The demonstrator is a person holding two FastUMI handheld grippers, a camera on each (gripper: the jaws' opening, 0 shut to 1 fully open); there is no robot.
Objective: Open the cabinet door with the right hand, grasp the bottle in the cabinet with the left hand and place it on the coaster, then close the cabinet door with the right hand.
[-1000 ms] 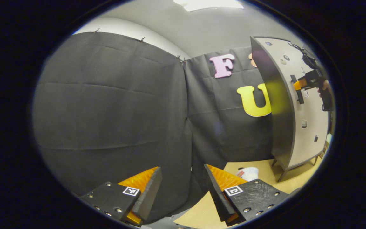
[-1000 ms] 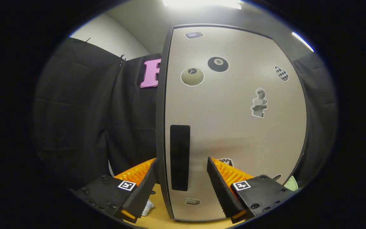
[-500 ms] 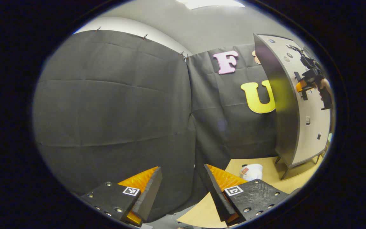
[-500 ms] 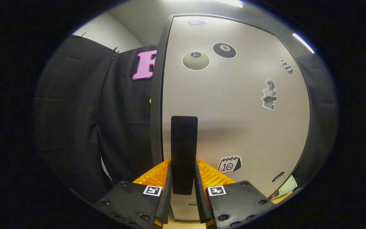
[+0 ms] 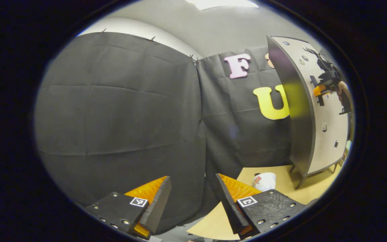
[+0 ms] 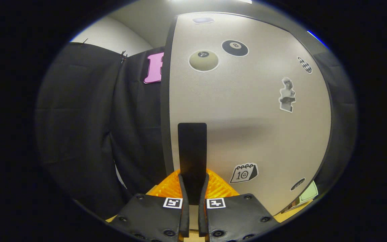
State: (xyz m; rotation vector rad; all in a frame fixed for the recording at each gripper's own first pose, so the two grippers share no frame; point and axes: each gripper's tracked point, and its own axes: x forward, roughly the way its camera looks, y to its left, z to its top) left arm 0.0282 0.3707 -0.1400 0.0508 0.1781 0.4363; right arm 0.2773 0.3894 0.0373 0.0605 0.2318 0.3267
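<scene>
The right gripper view sits close against the cabinet door point(image 6: 247, 111), whose pale face carries stickers point(image 6: 244, 173): two billiard balls, a bust, a calendar. A dark upright handle point(image 6: 192, 151) stands near the door's left edge, and the right claw point(image 6: 193, 198) is clamped on its lower end, both fingers point(image 6: 184, 198) pressing its sides with hardly a gap between them. The door lies flush with the cabinet's dark side; no opening shows.

The left gripper view takes in the same cabinet point(image 5: 317, 111) from farther off and to the side, standing on thin legs on a tan surface point(image 5: 281, 195). There the right claw point(image 5: 319, 90) shows small at the handle point(image 5: 316, 90), with a hand point(image 5: 343, 92) behind it. A white crumpled thing point(image 5: 264, 181) lies on the surface near the cabinet's feet; what it is cannot be told.

The left claw point(image 5: 193, 198) hangs well apart from the cabinet, facing the booth wall, its fingers point(image 5: 158, 205) spread wide and holding nothing. The bottle sits behind the door, out of sight.
</scene>
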